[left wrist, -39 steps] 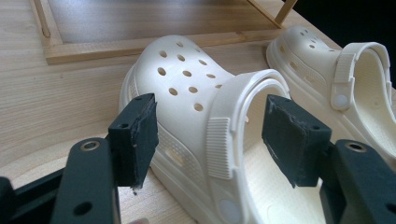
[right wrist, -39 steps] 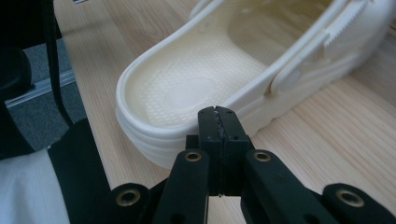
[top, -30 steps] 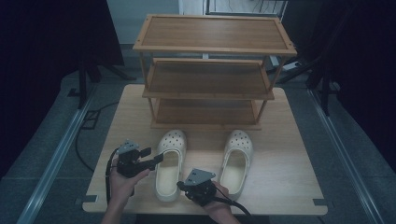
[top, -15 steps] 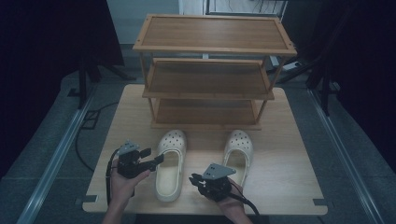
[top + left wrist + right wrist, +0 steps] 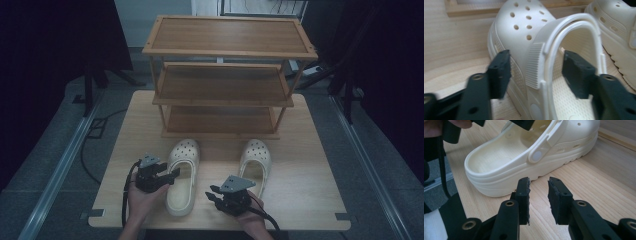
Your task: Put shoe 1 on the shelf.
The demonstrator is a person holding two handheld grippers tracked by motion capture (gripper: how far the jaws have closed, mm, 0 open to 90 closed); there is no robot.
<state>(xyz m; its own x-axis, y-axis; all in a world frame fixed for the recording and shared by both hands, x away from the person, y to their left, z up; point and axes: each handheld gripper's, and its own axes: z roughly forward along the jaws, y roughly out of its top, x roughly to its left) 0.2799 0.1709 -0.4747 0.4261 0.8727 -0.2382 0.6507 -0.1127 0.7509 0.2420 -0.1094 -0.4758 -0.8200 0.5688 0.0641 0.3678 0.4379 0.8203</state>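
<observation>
Two cream clogs lie on the wooden table in front of a three-tier wooden shoe rack. The left clog sits at the near-left of the table, sole down. Its long axis runs from the person toward the rack, with the perforated toe pointing at the rack and the open heel toward the near edge. The right clog lies well apart to its right, roughly parallel, toe also toward the rack.

The left gripper is at the left clog's outer side, near the heel opening. In the left gripper view its jaws straddle the clog's side wall and the raised heel strap, one jaw outside the shoe, the other inside the opening. The jaws have just been closing, yet a gap shows at each pad; neither presses on the clog.

The right gripper is over bare table between the two clogs, near the front edge. In the right gripper view its jaws stand moderately apart with nothing between them, having just been opening, and point toward the left clog's heel side.
</observation>
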